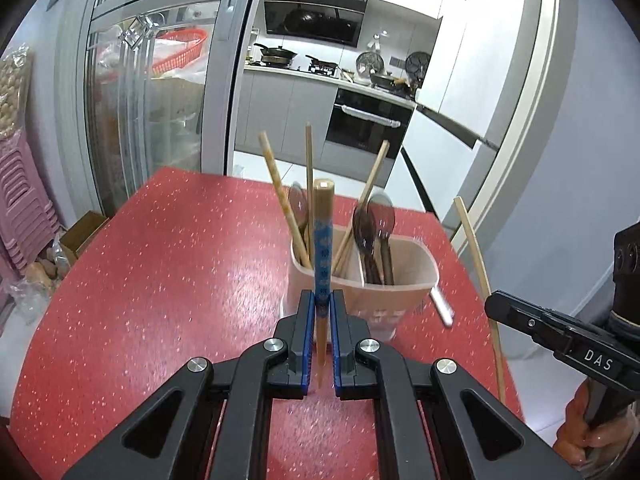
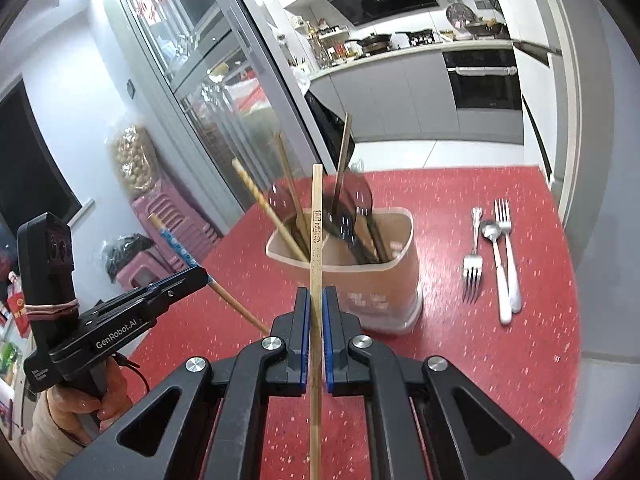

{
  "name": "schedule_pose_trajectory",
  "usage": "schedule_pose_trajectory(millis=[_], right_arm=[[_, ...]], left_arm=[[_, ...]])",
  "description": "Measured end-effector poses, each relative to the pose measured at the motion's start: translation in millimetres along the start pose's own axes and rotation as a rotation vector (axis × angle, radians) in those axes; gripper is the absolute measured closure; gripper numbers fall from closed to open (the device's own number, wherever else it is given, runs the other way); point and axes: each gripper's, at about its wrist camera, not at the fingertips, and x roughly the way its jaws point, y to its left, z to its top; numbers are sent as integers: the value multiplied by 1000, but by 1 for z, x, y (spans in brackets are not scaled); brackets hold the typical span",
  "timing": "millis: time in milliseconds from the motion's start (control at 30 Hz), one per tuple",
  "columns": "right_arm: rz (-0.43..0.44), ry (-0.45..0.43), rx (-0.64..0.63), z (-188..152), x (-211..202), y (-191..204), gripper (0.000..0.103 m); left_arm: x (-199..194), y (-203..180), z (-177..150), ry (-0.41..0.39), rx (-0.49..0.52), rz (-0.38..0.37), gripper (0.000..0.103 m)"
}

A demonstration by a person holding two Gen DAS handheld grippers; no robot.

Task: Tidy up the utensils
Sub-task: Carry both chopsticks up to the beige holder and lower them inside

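Two tools, each gripping a chopstick (upright), holder beyond

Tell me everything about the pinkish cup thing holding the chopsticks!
The utensil holder is a pale pink, plastic-looking tub with rounded corners, standing upright on the red speckled table. A divider splits it in two: wooden chopsticks lean in its left compartment, dark translucent spoons stand in its right. Faint print marks its front. Neither gripper touches it.

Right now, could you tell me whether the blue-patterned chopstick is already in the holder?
Not yet. The blue-patterned chopstick is out, clamped upright in the left gripper in front of the holder.
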Motion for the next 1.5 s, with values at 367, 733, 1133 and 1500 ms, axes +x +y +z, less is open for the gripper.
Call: schedule_pose_trajectory(millis=[367,733,1133,1500], right_arm=[[22,-68,-21,59,-4,1,97],[37,-97,5,99,16,-7,97],[18,-172,-58,123,60,-15,97],[5,-211,-130,133,91,-14,97]], left_arm=[[-20,-5,59,-48,11,-34,71],[-15,-14,104,-74,42,-19,71],[28,-5,133,-63,19,-2,71],[49,-8,144,-90,15,-14,71]])
